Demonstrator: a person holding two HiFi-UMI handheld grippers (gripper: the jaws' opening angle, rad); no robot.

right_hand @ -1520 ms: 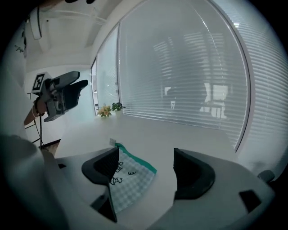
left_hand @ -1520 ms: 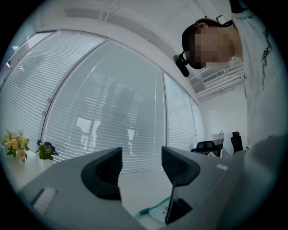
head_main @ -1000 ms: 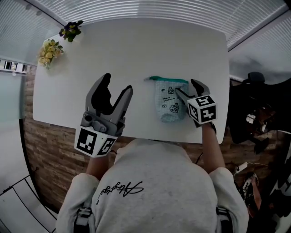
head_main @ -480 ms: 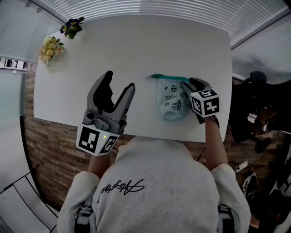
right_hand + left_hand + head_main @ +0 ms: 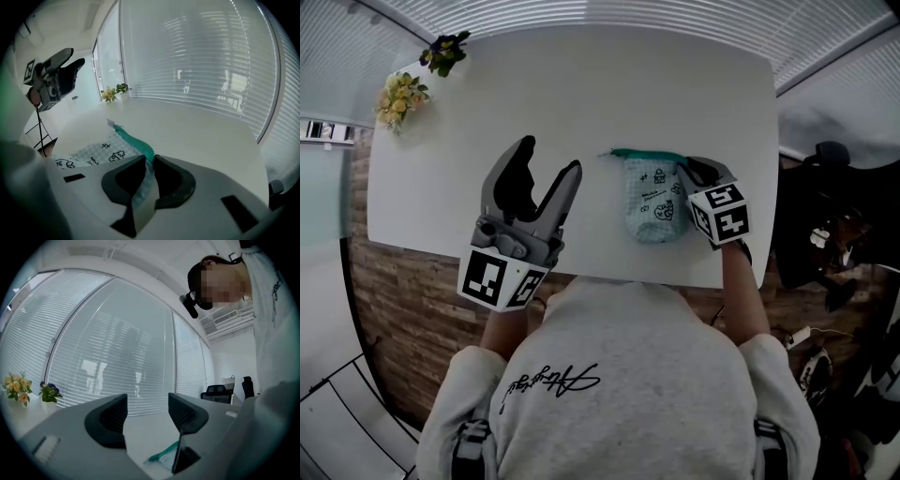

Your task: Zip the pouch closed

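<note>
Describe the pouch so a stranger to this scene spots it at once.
Start at the white table, flowers at its far left corner. The pouch lies near the right front edge: pale checked fabric with small drawings. Its teal zip band along the far end sets it apart.

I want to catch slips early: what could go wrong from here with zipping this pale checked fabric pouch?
One: the right gripper, whose jaws have just been closing, pinches only a thin corner of the pale checked fabric pouch beside its teal zipper; that fabric might slip out under pull. Two: the left gripper hangs open and empty, apart from the pouch, so the pouch could drag across the white table.
</note>
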